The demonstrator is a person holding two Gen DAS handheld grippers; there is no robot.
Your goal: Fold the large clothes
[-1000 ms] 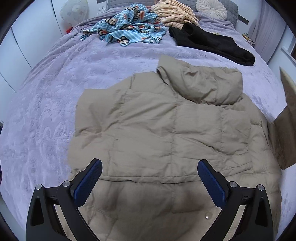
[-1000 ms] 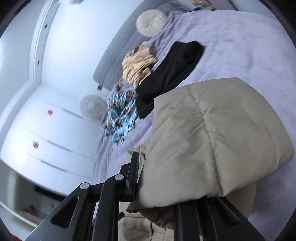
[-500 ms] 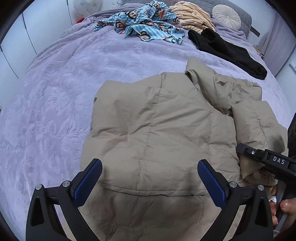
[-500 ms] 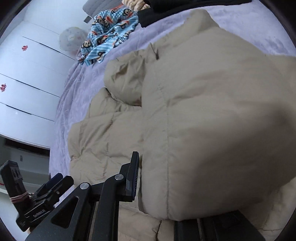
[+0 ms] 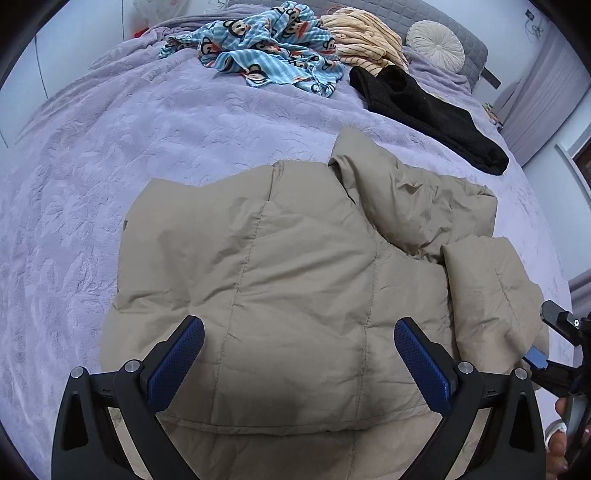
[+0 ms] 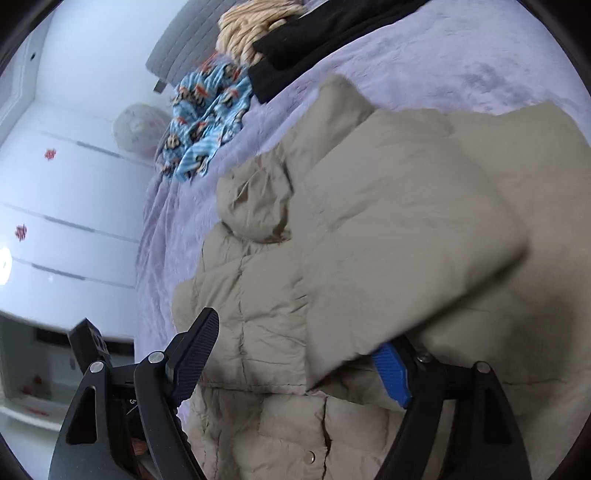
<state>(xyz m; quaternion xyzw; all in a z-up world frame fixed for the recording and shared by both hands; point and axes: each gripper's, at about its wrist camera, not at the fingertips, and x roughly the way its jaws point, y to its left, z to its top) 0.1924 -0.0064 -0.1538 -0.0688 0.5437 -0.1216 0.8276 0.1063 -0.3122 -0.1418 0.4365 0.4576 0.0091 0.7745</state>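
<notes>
While the left hand-held gripper [image 5: 299, 354] hovers with its blue pads spread wide and nothing between them, the beige puffer jacket [image 5: 295, 280] lies flat beneath it on the lavender bedspread [image 5: 92, 192], near the bed's front edge. The right hand-held gripper [image 6: 295, 354] has just been opening; its jaws now stand released, and the folded-over sleeve [image 6: 406, 229] drapes across the right pad without being pinched. In the left wrist view that gripper shows at the right edge, just beside the jacket's right side, with a person's fingers [image 5: 561, 443] under it.

The jacket's left edge runs fairly straight, with a broad stretch of bare bedspread to its left. Its right side is doubled inward, the sleeve lying on the body, and the hood [image 5: 406, 192] sits crumpled at the far end. Beyond the hood, a strip of clear bedspread separates the jacket from a black garment [image 5: 424, 110] at far right. Farther still lie a blue cartoon-print cloth [image 5: 266, 48], a striped yellow garment [image 5: 365, 44] and a round cushion [image 5: 436, 48] against the grey headboard [image 5: 388, 11].
</notes>
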